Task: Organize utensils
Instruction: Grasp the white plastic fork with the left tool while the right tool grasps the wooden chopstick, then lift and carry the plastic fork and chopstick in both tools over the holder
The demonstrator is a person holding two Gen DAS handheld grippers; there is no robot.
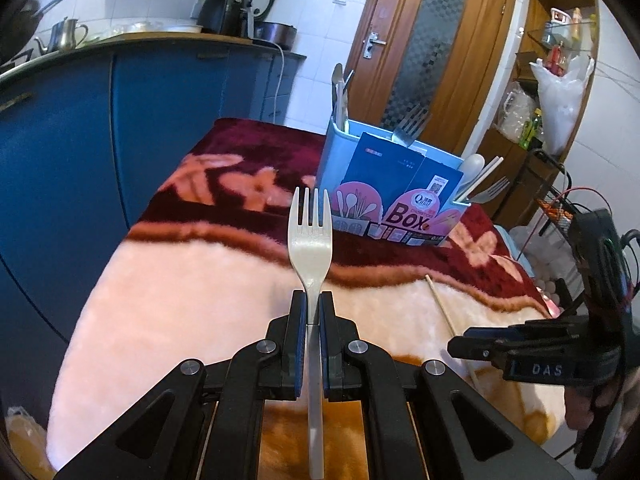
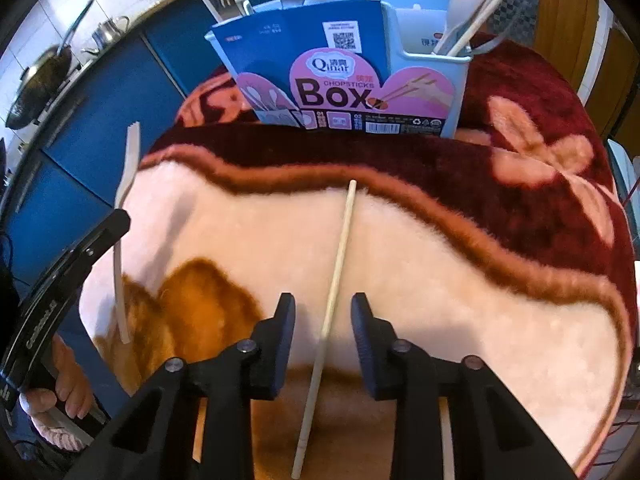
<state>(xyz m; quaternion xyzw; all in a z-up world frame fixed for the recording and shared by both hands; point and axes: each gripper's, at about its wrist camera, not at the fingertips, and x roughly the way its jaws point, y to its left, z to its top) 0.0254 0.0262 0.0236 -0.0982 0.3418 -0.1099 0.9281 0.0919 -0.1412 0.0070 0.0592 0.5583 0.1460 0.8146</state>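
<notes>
My left gripper [image 1: 313, 300] is shut on the neck of a white plastic fork [image 1: 310, 236], tines up, held above the blanket. In the right wrist view the same fork [image 2: 128, 160] stands at the left edge in the left gripper [image 2: 120, 224]. A pale chopstick [image 2: 340, 248] lies on the blanket and runs between the fingers of my right gripper [image 2: 323, 304]; the jaws stand apart on either side of it without pressing. The light blue utensil box [image 1: 384, 184] [image 2: 348, 80] stands at the back, holding forks, spoons and chopsticks. The right gripper [image 1: 460, 346] reaches in over the chopstick [image 1: 440, 304].
A plush pink, maroon and orange blanket [image 1: 200, 280] [image 2: 480, 320] covers the table. Blue cabinets [image 1: 80, 140] with a counter of pots stand to the left. A wooden door [image 1: 428, 40] and cluttered shelves [image 1: 552, 80] lie behind. A hand [image 2: 68, 392] holds the left gripper.
</notes>
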